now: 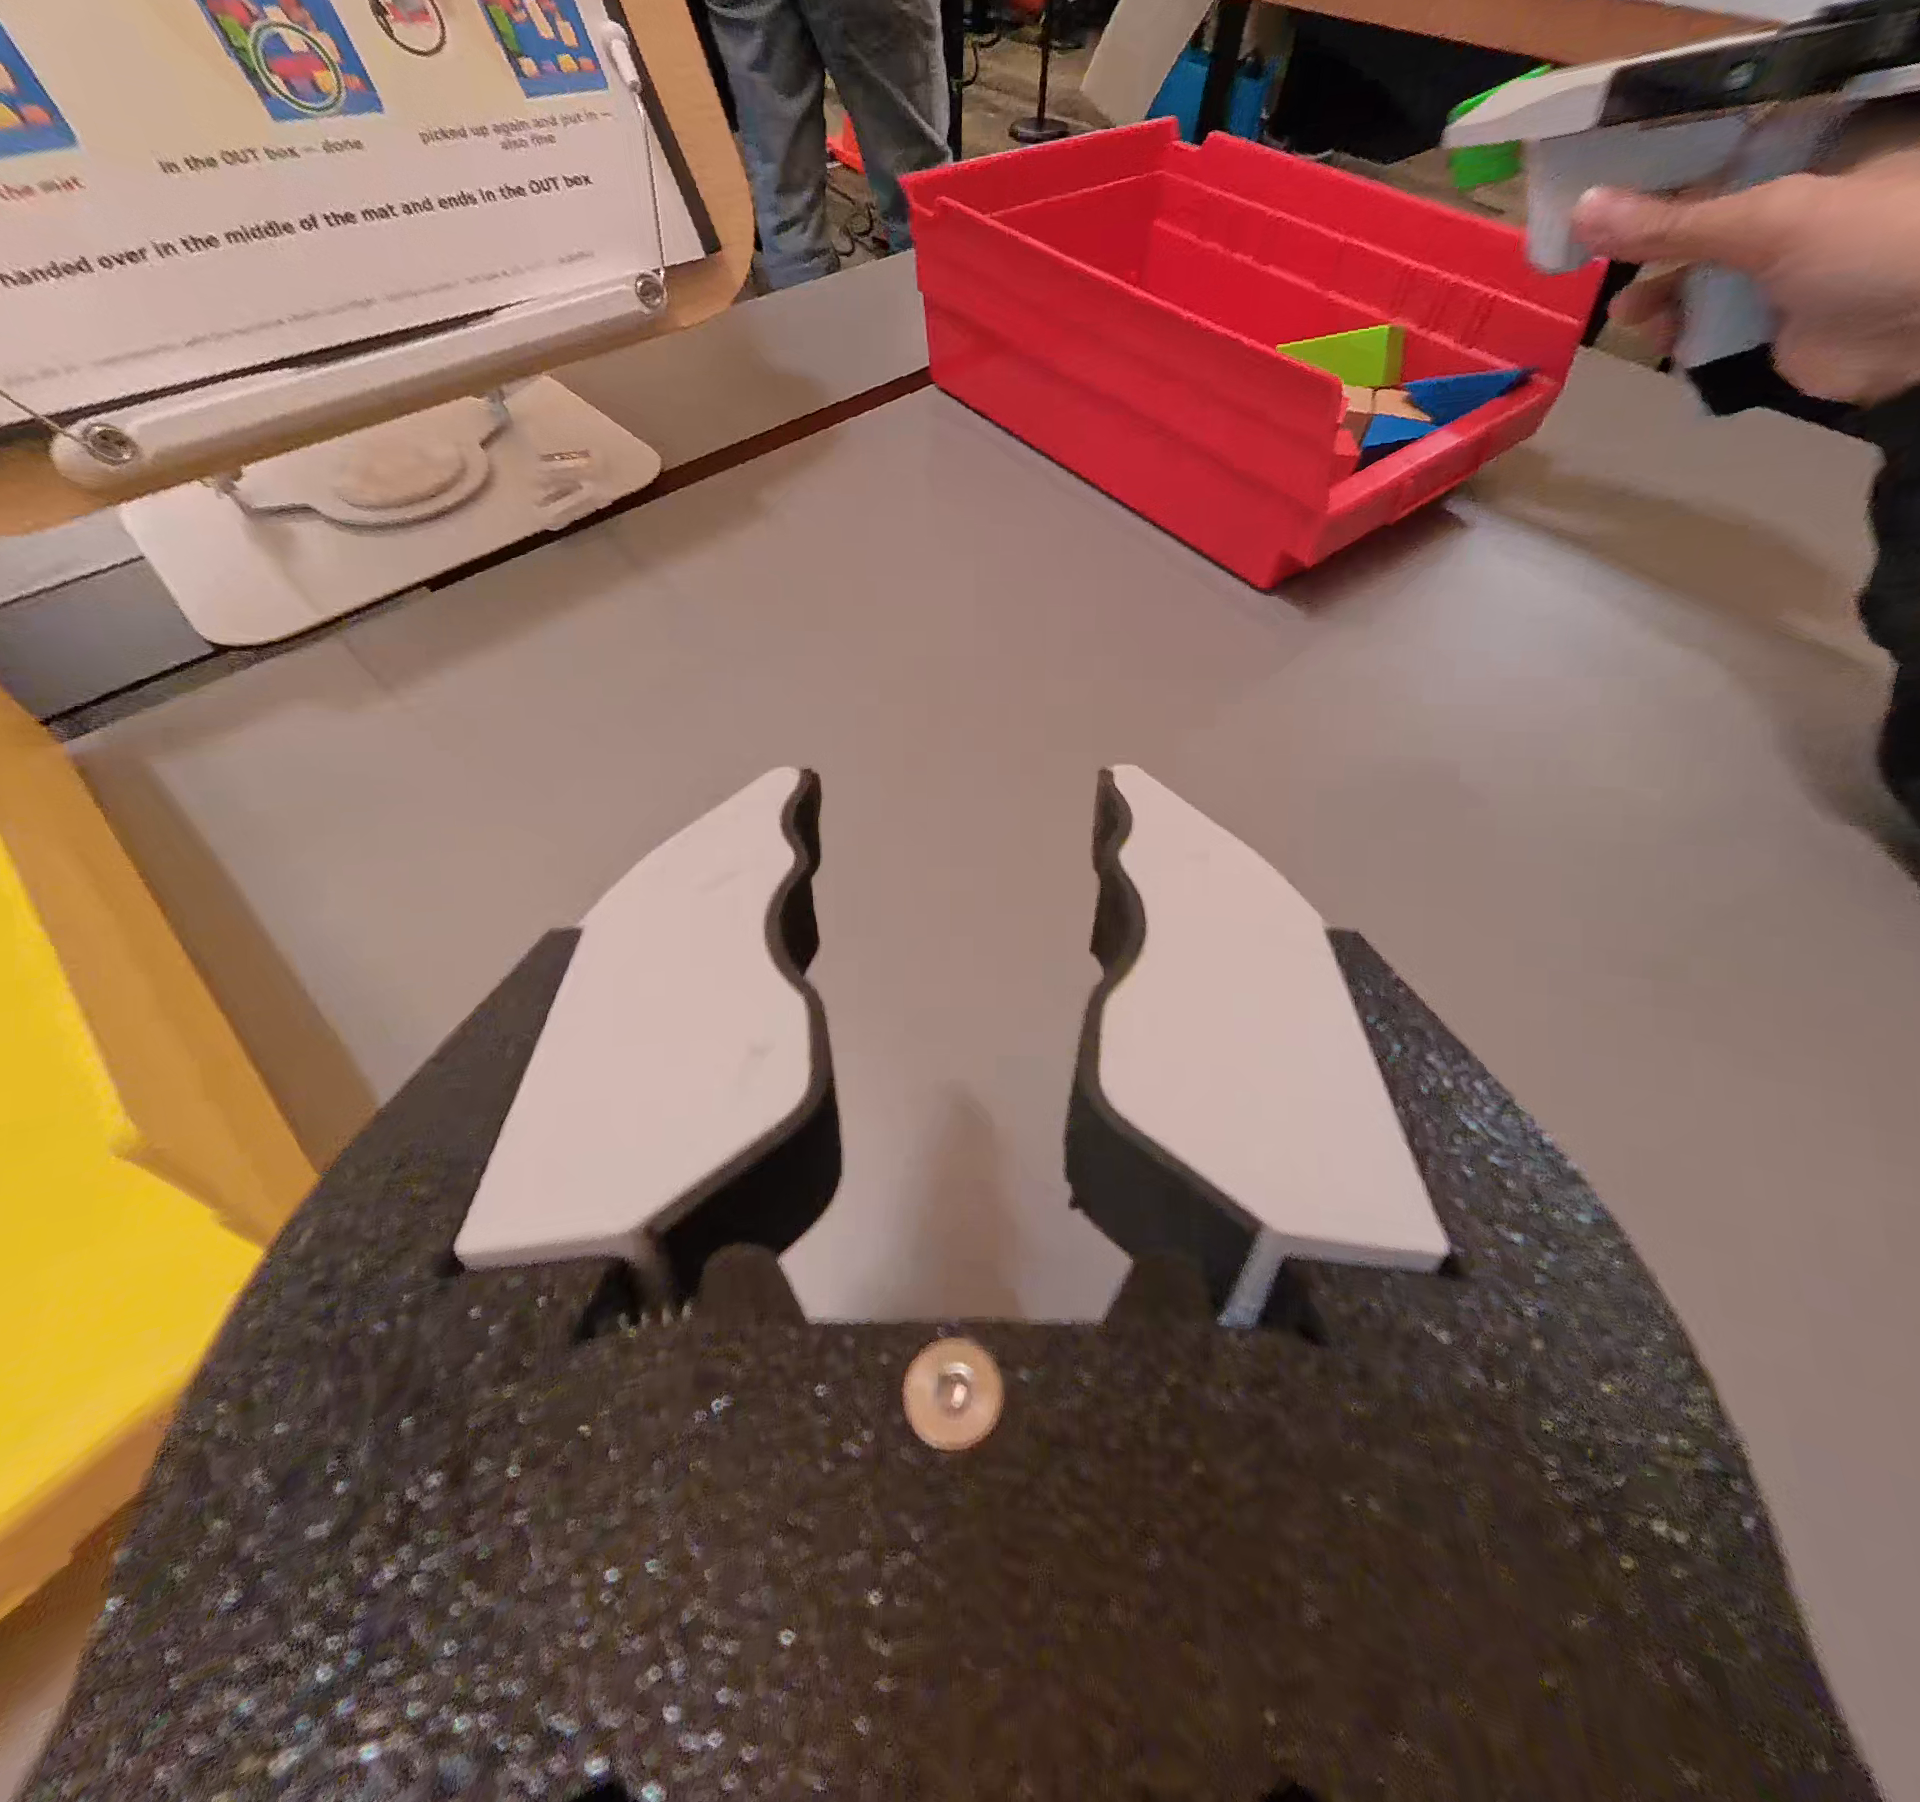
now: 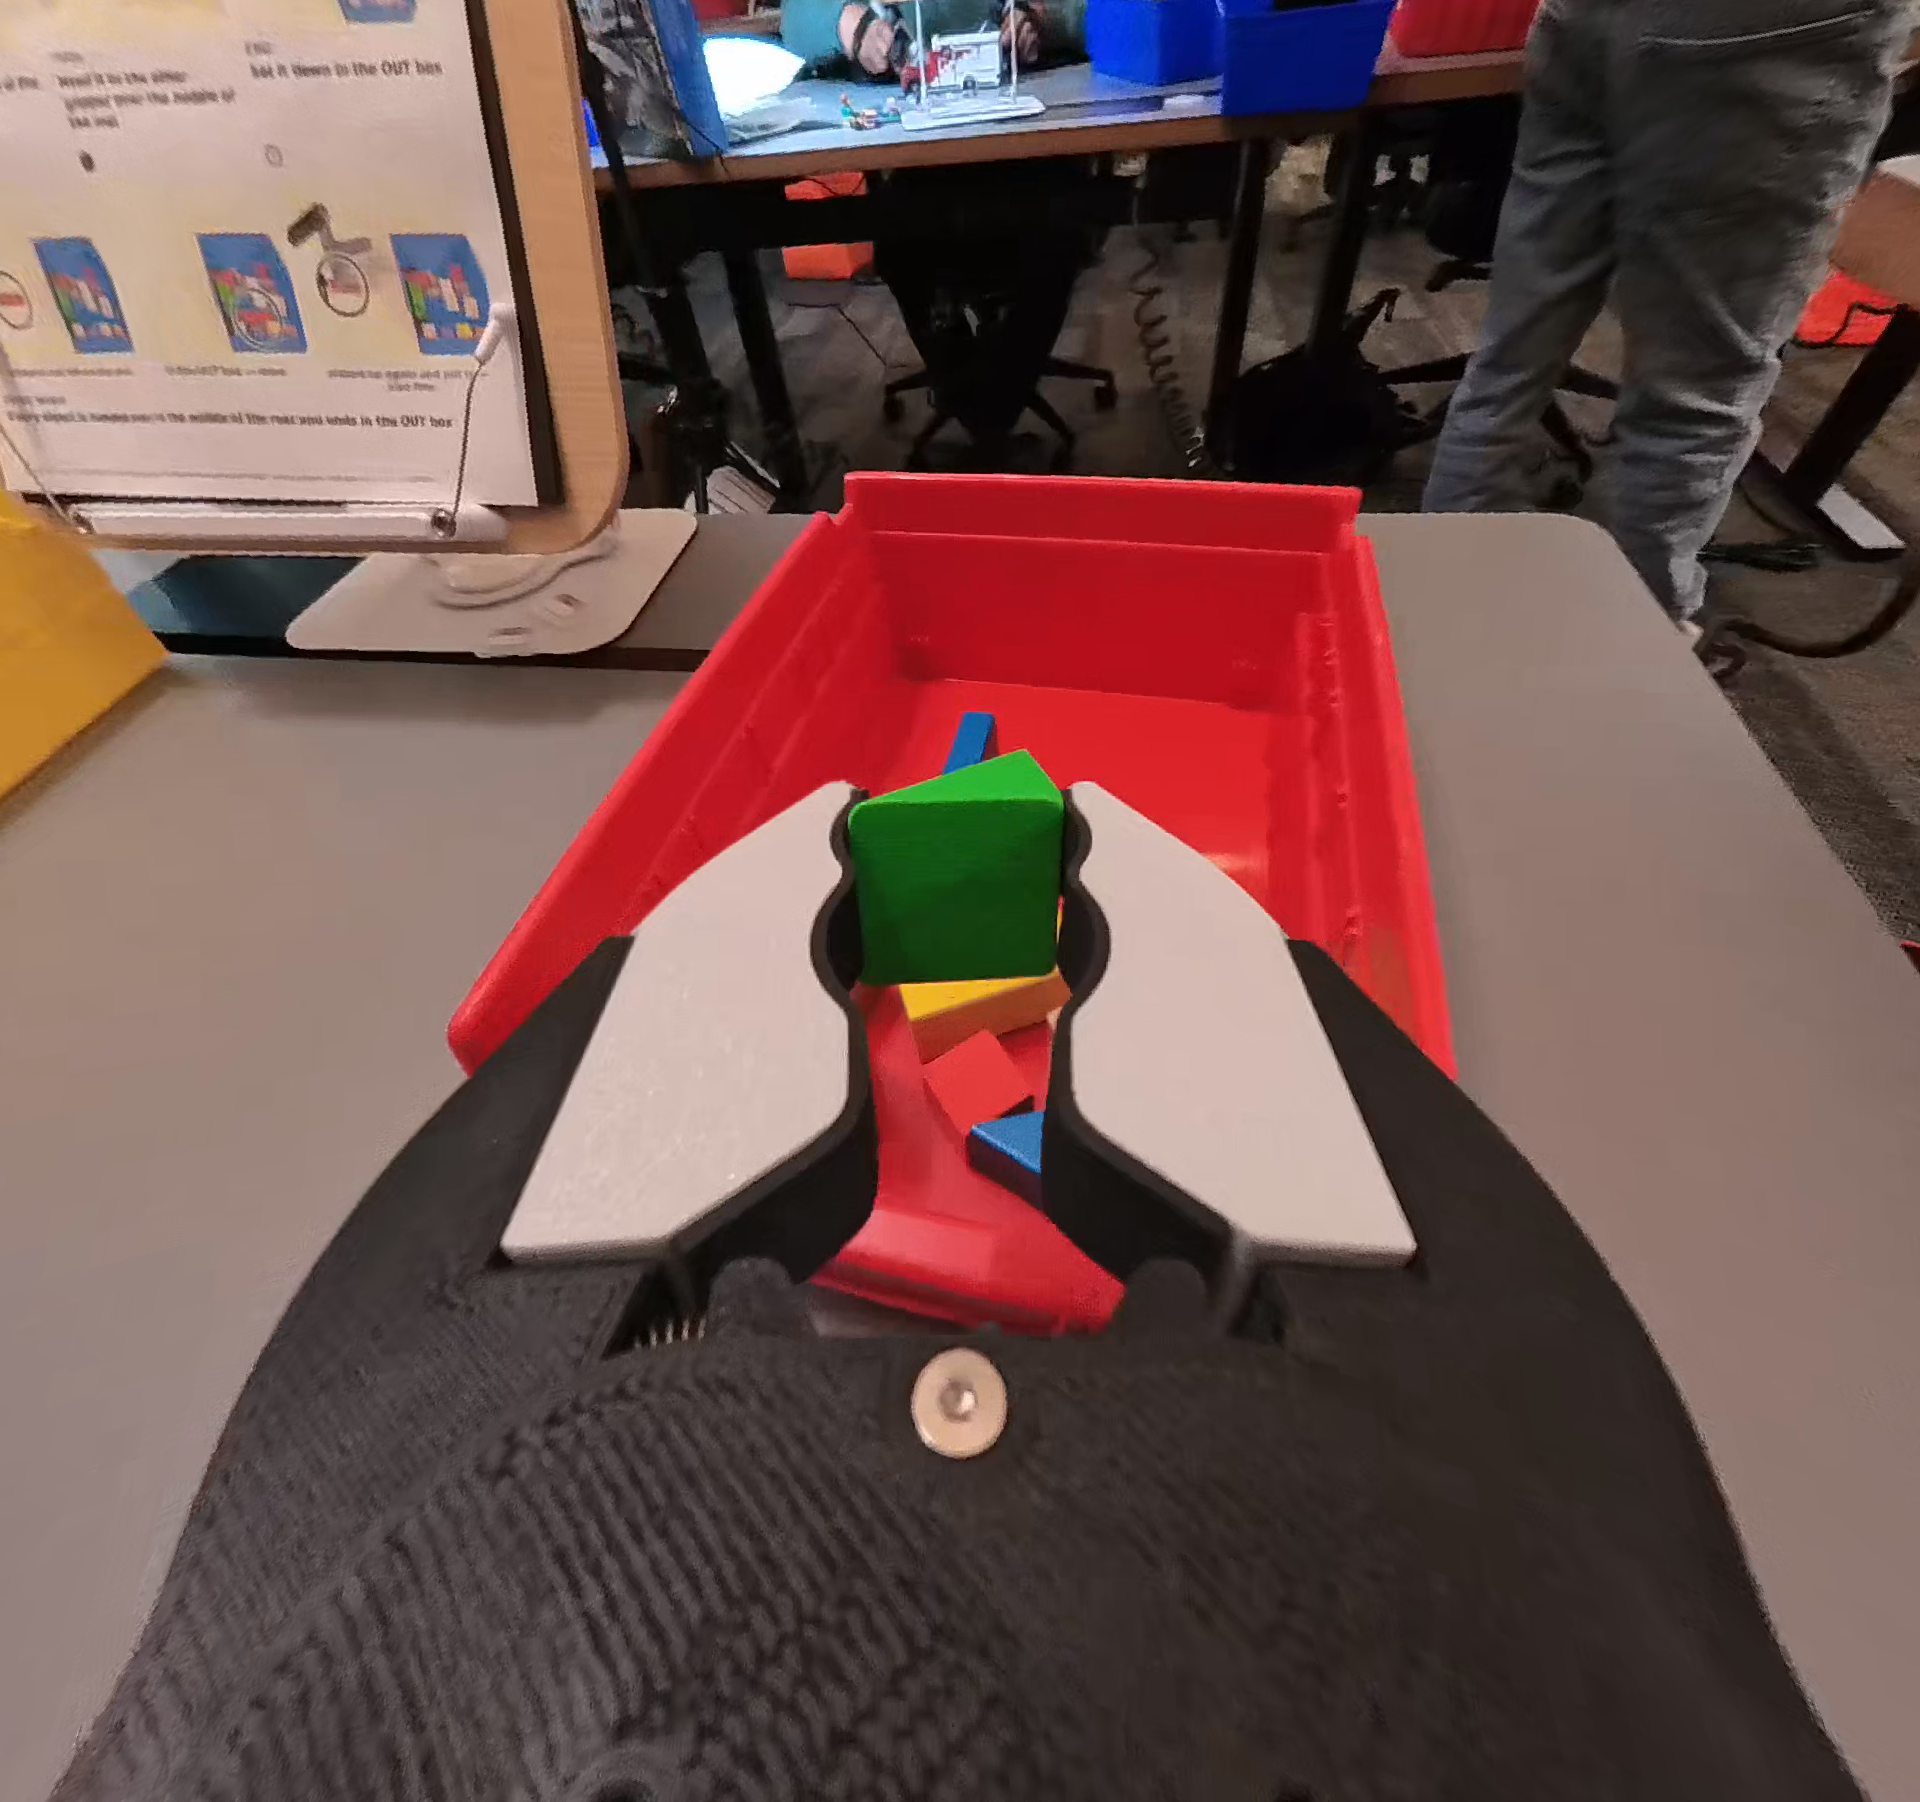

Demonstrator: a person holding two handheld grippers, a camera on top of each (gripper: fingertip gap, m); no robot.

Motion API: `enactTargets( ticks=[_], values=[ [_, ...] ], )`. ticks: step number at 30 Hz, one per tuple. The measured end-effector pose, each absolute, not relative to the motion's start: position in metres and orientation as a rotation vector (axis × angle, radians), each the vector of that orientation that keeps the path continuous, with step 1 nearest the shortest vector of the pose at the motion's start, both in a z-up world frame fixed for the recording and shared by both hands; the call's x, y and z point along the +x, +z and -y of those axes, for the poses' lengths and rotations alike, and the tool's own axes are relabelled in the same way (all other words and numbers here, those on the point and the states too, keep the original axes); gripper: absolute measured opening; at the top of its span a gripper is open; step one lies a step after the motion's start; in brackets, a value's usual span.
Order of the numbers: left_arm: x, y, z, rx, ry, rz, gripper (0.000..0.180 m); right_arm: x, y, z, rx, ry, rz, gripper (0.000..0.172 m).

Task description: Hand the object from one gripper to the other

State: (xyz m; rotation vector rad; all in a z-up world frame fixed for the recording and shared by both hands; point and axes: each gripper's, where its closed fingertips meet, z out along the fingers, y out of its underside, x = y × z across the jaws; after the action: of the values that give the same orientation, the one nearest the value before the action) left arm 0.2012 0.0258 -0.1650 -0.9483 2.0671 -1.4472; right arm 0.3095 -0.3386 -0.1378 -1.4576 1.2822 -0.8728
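The right claw (image 2: 958,879) is clenched on a green wedge-shaped block (image 2: 956,869): both dark pads press flat against its sides, and it hangs over the near end of the red bin (image 2: 727,713). Directly under the block, down in the bin, lie a yellow-and-orange block (image 2: 982,1009), a red block (image 2: 977,1077) and a blue triangle (image 2: 1013,1150) closer to the claw's body. Beyond the fingertips, a blue bar (image 2: 971,739) sticks up past the green block's top edge.

The left claw (image 1: 956,807) is released, its pale fingers (image 1: 717,921) spread wide, with only the bare grey table (image 1: 935,661) showing between them. It hovers low over that table, well short of the bin, which sits ahead of it and off to its right. From there, a hand (image 1: 1787,287) grips the other claw's handle, up and to the right above the bin's far side.

Ahead and to the left of both claws stands an instruction sheet on a white stand (image 1: 343,505). A yellow bin (image 1: 62,1233) lies close by the left claw's left side.
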Motion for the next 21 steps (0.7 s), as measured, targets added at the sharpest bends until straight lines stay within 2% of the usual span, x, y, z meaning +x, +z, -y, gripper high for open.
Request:
enactTargets(
  ticks=[10, 14, 17, 21],
  values=[
    [0.205, -0.158, -0.073, -0.965, -1.338, -2.056, 0.047, 0.377, -0.191, 0.314, -1.875, -0.794, -1.342, 0.035],
    [0.208, -0.149, -0.106, -1.027, -1.305, -1.984, 0.047, 0.386, -0.208, 0.311, -1.906, -0.707, -1.402, 0.037],
    [0.212, -0.144, -0.136, -1.101, -1.288, -1.909, 0.047, 0.381, -0.210, 0.310, -1.864, -0.703, -1.445, 0.069],
    [0.217, -0.147, -0.173, -1.233, -1.263, -1.831, 0.046, 0.364, -0.194, 0.309, -1.799, -0.833, -1.410, 0.090]
  ],
)
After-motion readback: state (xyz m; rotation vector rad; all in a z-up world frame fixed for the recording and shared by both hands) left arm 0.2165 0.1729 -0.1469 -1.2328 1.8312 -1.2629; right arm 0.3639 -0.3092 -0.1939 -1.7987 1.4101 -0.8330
